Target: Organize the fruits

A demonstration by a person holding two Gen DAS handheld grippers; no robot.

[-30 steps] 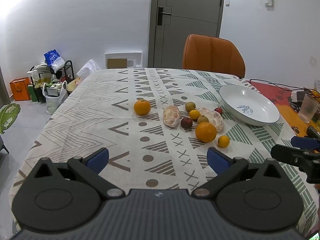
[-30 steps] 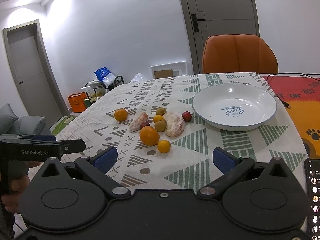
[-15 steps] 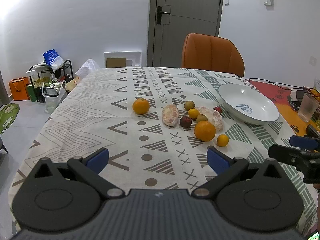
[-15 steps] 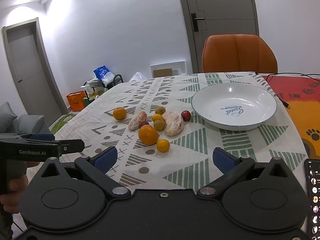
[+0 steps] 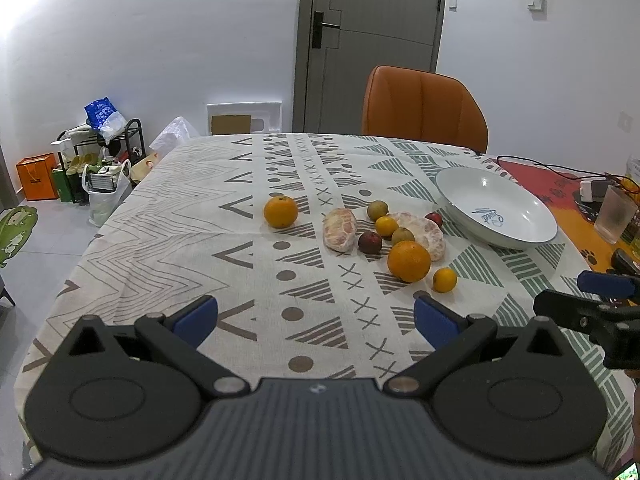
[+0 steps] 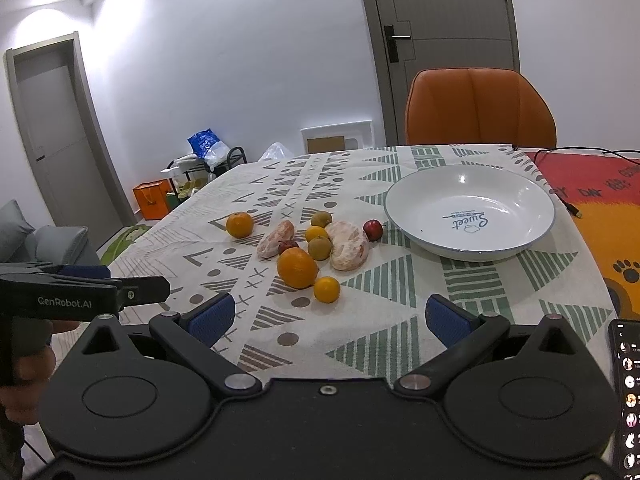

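Observation:
Several fruits lie in a cluster mid-table: a big orange [image 5: 409,261] [image 6: 297,268], a small yellow citrus [image 5: 444,279] [image 6: 326,289], two peeled pomelo pieces [image 5: 339,229] [image 6: 349,245], a lone orange [image 5: 281,211] [image 6: 239,224], small red and green-brown fruits. An empty white bowl [image 5: 520,224] [image 6: 500,240] sits to their right. My left gripper [image 5: 316,318] hovers open over the near table edge, short of the fruit. My right gripper [image 6: 328,318] is open too, just short of the small citrus. Neither holds anything.
An orange chair [image 5: 424,110] stands at the far side. A phone [image 6: 626,396] lies at the near right edge, a cable [image 6: 568,206], a glass [image 5: 614,216] and an orange-red mat [image 6: 600,200] to the right. A shoe rack with bags [image 5: 96,156] stands on the floor, left.
Both grippers have crept slightly forward toward the fruit; nothing was taken hold of or moved on the table.

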